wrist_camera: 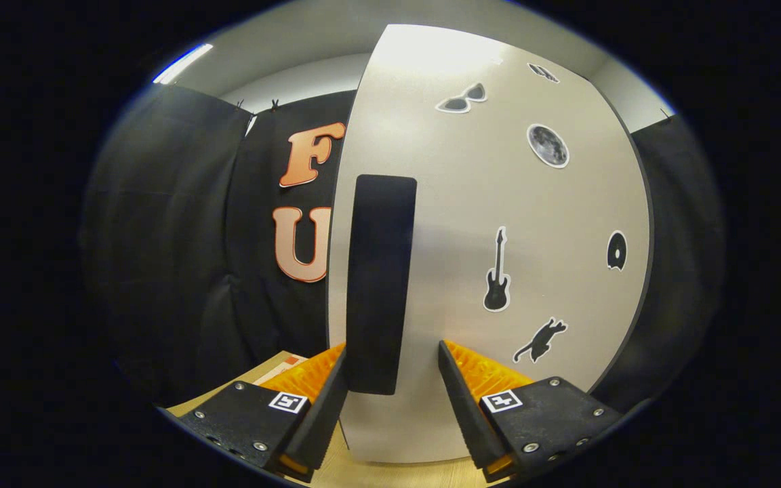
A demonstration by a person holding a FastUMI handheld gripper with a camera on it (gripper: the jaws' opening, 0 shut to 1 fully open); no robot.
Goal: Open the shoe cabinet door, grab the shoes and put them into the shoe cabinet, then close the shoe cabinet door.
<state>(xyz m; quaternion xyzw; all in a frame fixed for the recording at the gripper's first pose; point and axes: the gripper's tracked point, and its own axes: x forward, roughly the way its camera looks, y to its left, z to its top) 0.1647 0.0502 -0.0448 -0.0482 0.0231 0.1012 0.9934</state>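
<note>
Black handle [378,285] sits between the open fingers [390,369], touching the left one.

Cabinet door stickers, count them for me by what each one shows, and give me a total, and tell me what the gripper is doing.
Sunglasses: 1
Moon: 1
Guitar: 1
Cat: 1
Disc: 1
Small sticker at the top, too small to tell: 1
Total: 6 on the cabinet door
Gripper: open around the door handle

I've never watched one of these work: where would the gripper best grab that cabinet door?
Probably by the upright black handle near the door edge, approached head-on, one finger on each side. It is tall and narrow, and it already stands between the open gripper fingers.
</note>
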